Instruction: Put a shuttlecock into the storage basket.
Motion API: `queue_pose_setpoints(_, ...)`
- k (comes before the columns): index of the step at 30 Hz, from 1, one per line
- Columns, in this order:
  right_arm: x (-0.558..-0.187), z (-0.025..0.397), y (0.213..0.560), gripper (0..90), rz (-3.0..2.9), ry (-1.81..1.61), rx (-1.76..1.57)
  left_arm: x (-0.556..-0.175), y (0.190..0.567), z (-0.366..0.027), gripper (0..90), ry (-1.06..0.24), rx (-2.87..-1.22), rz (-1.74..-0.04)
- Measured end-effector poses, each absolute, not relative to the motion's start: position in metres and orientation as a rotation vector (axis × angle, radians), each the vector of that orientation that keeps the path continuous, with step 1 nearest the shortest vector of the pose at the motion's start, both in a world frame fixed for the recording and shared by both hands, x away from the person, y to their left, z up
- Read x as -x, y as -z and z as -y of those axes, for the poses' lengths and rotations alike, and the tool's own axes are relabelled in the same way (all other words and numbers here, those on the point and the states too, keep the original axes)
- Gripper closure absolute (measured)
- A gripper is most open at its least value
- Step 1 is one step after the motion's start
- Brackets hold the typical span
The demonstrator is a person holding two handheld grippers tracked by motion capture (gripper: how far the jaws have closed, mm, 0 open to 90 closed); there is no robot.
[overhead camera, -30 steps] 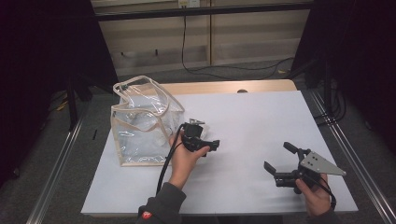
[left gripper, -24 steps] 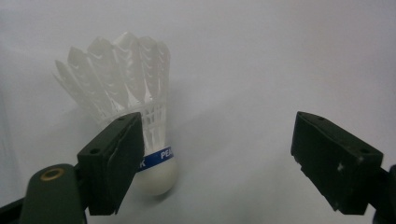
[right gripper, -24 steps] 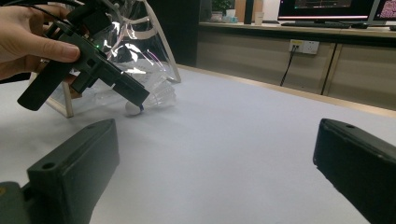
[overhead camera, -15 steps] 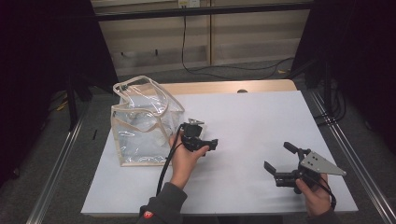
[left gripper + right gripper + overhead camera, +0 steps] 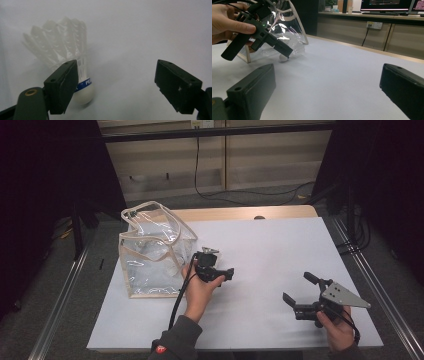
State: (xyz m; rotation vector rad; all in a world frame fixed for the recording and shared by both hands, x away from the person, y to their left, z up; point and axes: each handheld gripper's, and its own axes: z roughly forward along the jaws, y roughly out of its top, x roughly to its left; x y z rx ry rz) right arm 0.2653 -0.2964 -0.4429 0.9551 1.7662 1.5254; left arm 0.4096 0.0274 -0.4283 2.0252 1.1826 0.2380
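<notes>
1. Shuttlecock (image 5: 75, 72) is lying on the white table (image 5: 270, 250), sitting in the left half of the left gripper view, partly behind the left jaw.
2. Its long axis is running from lower centre-left up toward the upper left of that frame; the white cork tip with its blue band is pointing down toward the camera and the feathers are fanning away to the upper left.
3. In the right gripper view the cork is peeking out in the upper left of the frame, just under the other gripper's jaw and just beside the clear bag (image 5: 150, 247).
4. Left gripper (image 5: 216, 270) is sitting left of centre in the high view, just beside the bag's right side, with its jaws spread wide and nothing between them; the shuttlecock is lying outside the gap, by the left jaw.
5. Left hand (image 5: 197, 287) is wrapping the gripper body from below, forearm coming up from the bottom edge.
6. Right gripper (image 5: 300, 292) is resting low in the lower right of the high view, well apart from the shuttlecock, jaws gaping and holding nothing, pointing up-left across the table.
</notes>
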Motion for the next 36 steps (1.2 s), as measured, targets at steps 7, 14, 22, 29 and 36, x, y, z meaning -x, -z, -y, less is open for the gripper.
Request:
queue_pose_setpoints(7,-0.2652,0.2952,0.4429,0.3,-1.769,-1.527,-0.954,-0.4077,0.4258,-0.0305,18.9,-0.229,-2.015,-1.19)
queue_pose_setpoints(14,-0.2656,0.2959,0.4432,0.3,-1.77,-1.524,-0.951,-0.4087,0.4266,-0.0289,21.6,-0.199,-2.014,-1.193)
queue_pose_setpoints(22,-0.2658,0.296,0.4431,0.3,-1.77,-1.524,-0.95,-0.4078,0.4277,-0.0252,22.4,-0.152,-2.011,-1.174)
queue_pose_setpoints(29,-0.2654,0.2962,0.4429,0.3,-1.766,-1.526,-0.952,-0.4044,0.4243,-0.027,22.0,-0.181,-2.012,-1.201)
queue_pose_setpoints(36,-0.2648,0.2947,0.4424,0.3,-1.766,-1.531,-0.952,-0.3989,0.4184,-0.0336,22.6,-0.23,-2.012,-1.246)
